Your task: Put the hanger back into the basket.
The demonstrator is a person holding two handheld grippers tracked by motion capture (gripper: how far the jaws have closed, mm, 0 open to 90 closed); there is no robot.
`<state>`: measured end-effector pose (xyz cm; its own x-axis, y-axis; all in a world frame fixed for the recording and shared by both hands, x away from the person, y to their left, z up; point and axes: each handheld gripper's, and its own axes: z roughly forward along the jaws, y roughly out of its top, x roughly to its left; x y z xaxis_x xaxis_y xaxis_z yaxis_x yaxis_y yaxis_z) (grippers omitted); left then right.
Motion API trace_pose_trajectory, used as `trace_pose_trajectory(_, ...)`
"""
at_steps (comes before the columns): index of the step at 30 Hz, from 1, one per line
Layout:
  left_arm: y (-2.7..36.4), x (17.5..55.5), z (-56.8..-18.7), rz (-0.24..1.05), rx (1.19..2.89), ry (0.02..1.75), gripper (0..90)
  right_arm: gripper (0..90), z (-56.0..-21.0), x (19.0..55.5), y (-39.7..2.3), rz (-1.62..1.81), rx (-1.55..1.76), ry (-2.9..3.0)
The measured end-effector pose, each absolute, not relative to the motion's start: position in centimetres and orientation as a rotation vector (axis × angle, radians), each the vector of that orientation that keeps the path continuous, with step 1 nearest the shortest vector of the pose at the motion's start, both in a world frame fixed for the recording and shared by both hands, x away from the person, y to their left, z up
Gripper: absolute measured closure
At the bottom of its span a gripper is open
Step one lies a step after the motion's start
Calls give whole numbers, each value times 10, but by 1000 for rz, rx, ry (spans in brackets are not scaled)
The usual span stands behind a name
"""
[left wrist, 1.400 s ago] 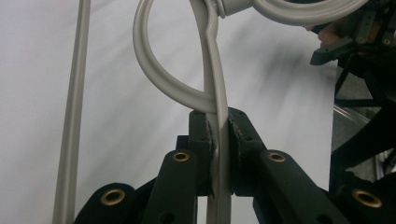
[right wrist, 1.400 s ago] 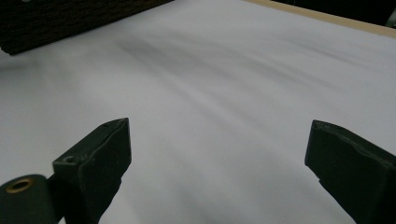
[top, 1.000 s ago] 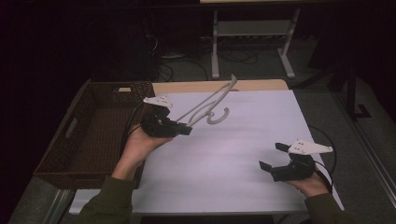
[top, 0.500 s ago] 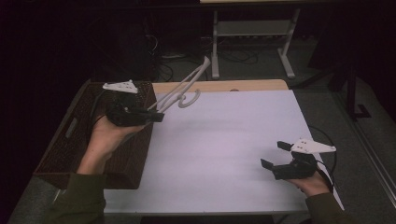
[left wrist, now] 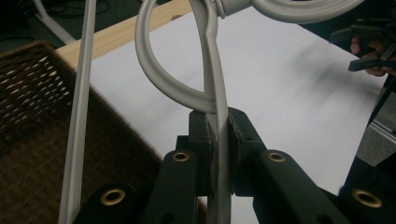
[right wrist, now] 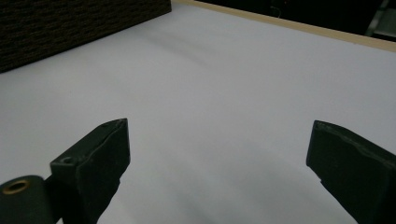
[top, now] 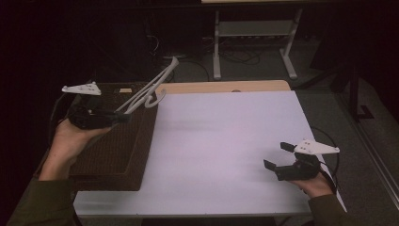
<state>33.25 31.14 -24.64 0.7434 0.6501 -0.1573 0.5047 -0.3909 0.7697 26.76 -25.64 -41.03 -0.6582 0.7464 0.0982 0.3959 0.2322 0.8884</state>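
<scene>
Hanger (top: 149, 92), shifted leftward over basket (top: 110, 155), clamped in left claw (top: 123, 116).

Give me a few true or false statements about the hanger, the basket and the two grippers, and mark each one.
1. The left gripper is clamped on the white hanger. True.
2. The hanger lies flat on the white table. False: it is held in the air, over the wicker basket.
3. The right gripper holds a hanger too. False: its jaws stand open with nothing between them.
4. The basket sits at the table's left side in the high view. True.
</scene>
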Motion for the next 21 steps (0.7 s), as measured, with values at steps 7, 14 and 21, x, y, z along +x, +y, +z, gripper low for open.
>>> trace_pose_trajectory(7, 346, 329, -254, 235, 2073, 925, 821, 59, -410, 268, -256, 1392, 1060, 2163)
trace_pose_trajectory(14, 370, 328, -260, 232, 2068, 975, 821, 14, -409, 268, -257, 1380, 1071, 2140)
trace_pose_trajectory(21, 384, 325, -263, 231, 2084, 999, 821, 0, -408, 267, -257, 1358, 1075, 2119)
